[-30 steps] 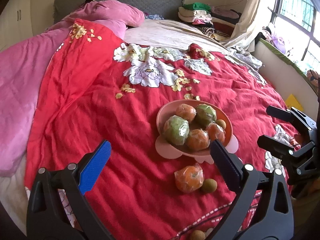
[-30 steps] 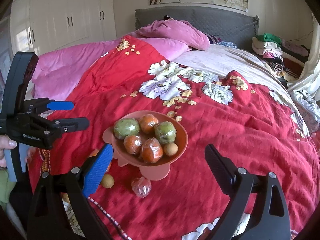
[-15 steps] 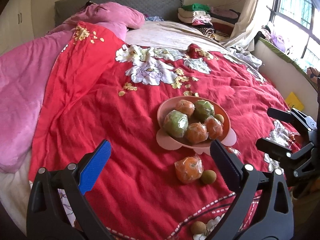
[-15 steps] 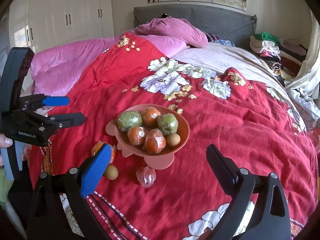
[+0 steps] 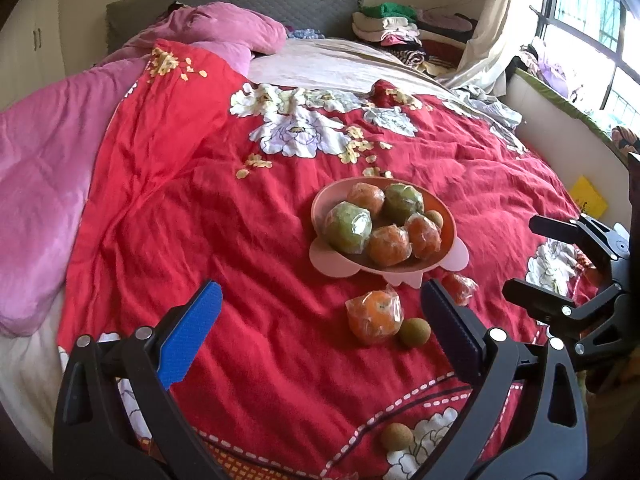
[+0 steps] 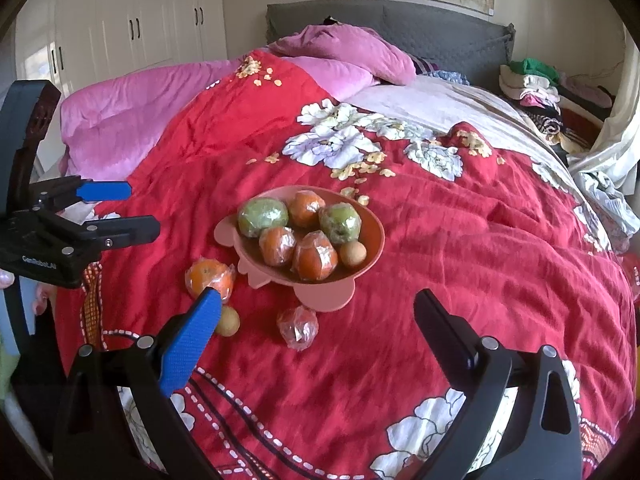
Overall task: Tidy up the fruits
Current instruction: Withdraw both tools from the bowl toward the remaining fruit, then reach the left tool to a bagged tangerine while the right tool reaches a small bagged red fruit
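Note:
A pink bowl on the red bedspread holds several wrapped oranges and green fruits plus a small brown fruit. In front of it lie a wrapped orange, a small brown fruit, a small wrapped red fruit and another brown fruit nearer me. My left gripper stands open above the bedspread, short of the loose orange. My right gripper is open too, with the small wrapped fruit between its fingers' lines but farther off.
The red floral bedspread covers the bed, with a pink duvet along the left side and a grey headboard behind. Folded clothes are stacked at the far right. A window ledge borders the right.
Both grippers have pulled back from the bowl, so it sits farther away in both views. More loose fruit near the bed's front edge has come into sight. Both stay open.

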